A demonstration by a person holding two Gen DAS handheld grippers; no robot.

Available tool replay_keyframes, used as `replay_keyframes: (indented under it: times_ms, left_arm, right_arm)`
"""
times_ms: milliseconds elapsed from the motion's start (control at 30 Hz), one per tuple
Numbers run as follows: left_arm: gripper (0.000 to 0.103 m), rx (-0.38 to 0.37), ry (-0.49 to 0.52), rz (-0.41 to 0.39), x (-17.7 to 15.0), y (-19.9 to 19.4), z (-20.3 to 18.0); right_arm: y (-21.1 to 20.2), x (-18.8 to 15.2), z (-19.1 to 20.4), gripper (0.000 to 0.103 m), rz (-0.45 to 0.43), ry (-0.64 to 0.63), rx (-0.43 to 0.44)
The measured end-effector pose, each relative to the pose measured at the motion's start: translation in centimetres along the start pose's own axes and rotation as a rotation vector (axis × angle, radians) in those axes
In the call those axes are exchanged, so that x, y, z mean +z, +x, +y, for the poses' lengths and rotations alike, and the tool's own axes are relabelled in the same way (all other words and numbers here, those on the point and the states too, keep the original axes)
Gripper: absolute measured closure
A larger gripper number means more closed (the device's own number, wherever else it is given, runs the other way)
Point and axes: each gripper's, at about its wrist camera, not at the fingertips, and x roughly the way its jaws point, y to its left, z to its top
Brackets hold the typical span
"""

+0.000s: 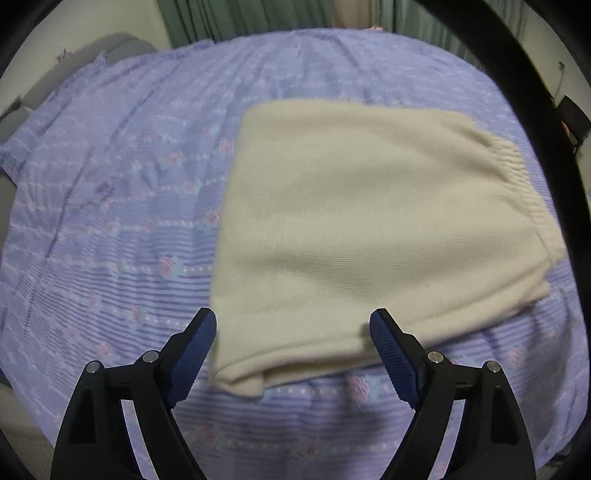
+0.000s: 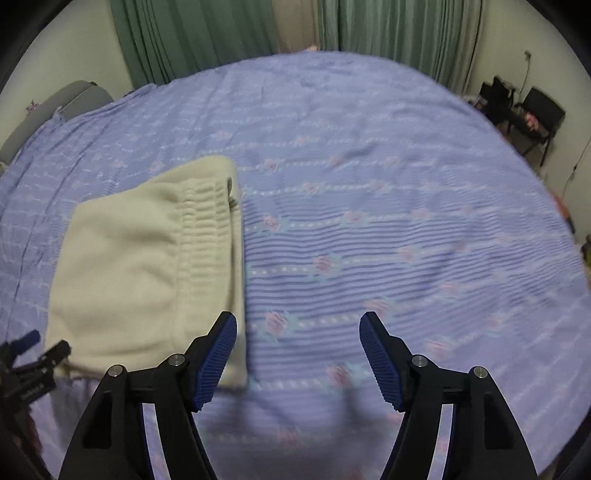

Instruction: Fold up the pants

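Cream fleece pants (image 1: 369, 229) lie folded into a flat rectangle on the lilac bedspread (image 1: 110, 221), with the ribbed waistband on the right side. My left gripper (image 1: 293, 326) hovers open above the fold's near edge, nothing between its blue pads. In the right wrist view the same pants (image 2: 140, 266) lie at the left, waistband facing right. My right gripper (image 2: 298, 328) stands open over bare bedspread (image 2: 388, 221) just right of the pants, holding nothing. The left gripper (image 2: 35, 349) shows at the far left edge of that view.
The bed fills both views. Green curtains (image 2: 221, 33) hang behind it, a grey headboard (image 2: 74, 96) stands at the left, and dark chairs with clutter (image 2: 524, 110) sit at the right against the wall. A black curved bar (image 1: 535, 110) crosses the left view's right side.
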Motion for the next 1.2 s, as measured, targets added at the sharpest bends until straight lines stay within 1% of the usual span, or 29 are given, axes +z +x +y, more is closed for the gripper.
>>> replay_keyframes:
  times_ms: [67,200,267,300,367,433,500,567,667,767,867,933,1000,1067,1200]
  left_arm:
    - [0.014,0.009,0.014,-0.033,-0.2,-2.1,-0.4]
    - [0.006,-0.002,0.039,-0.098,-0.2,-6.5,-1.2]
    - [0.002,-0.011,0.041,-0.134,0.0,-8.3,-1.3]
    - [0.0,-0.012,0.043,-0.149,0.1,-8.8,-1.4]
    - [0.0,-0.002,0.049,-0.16,0.3,-9.4,-1.4]
    - [0.0,0.01,0.059,-0.151,0.7,-9.2,-1.6]
    - [0.0,0.012,0.07,-0.148,0.9,-8.7,-1.7]
    - [0.0,0.01,0.087,-0.155,1.1,-7.9,-2.0]
    - [0.0,0.009,0.116,-0.148,1.7,-5.9,-2.6]
    - [0.0,-0.003,0.118,-0.145,2.1,-4.7,-3.0]
    - [0.0,-0.025,0.095,-0.139,2.5,-3.9,-3.0]
    - [0.0,-0.038,0.081,-0.132,2.7,-3.7,-2.9]
    - [0.0,-0.05,0.074,-0.129,2.8,-3.5,-2.8]
    - [0.0,-0.048,0.077,-0.128,2.6,-3.2,-2.7]
    - [0.0,-0.03,0.074,-0.105,2.3,-2.2,-2.7]
  right_arm:
    - [-2.2,-0.5,-0.1,0.022,-0.03,0.013,0.017]
    - [-4.3,-1.4,0.4,0.022,-0.005,0.045,0.091]
    - [-4.1,-1.7,1.3,0.021,0.012,0.07,0.136]
    - [-4.0,-1.8,1.4,0.018,0.016,0.082,0.164]
    - [-3.1,-2.0,1.7,0.014,0.011,0.116,0.231]
    - [-1.8,-2.3,1.7,0.013,-0.002,0.184,0.284]
    - [0.6,-2.6,1.4,0.012,0.012,0.301,0.355]
    - [2.6,-3.1,0.9,0.012,0.023,0.391,0.422]
    - [5.1,-3.6,0.6,0.012,0.034,0.454,0.438]
    - [7.3,-3.8,0.8,0.012,0.07,0.459,0.481]
    - [8.5,-4.0,1.5,0.012,0.091,0.452,0.543]
    - [9.3,-4.2,1.9,0.012,0.107,0.431,0.553]
    - [10.0,-4.3,1.7,0.011,0.113,0.432,0.598]
    - [10.7,-4.2,1.5,0.011,0.128,0.457,0.651]
    - [11.9,-2.8,1.8,0.011,0.134,0.447,0.713]
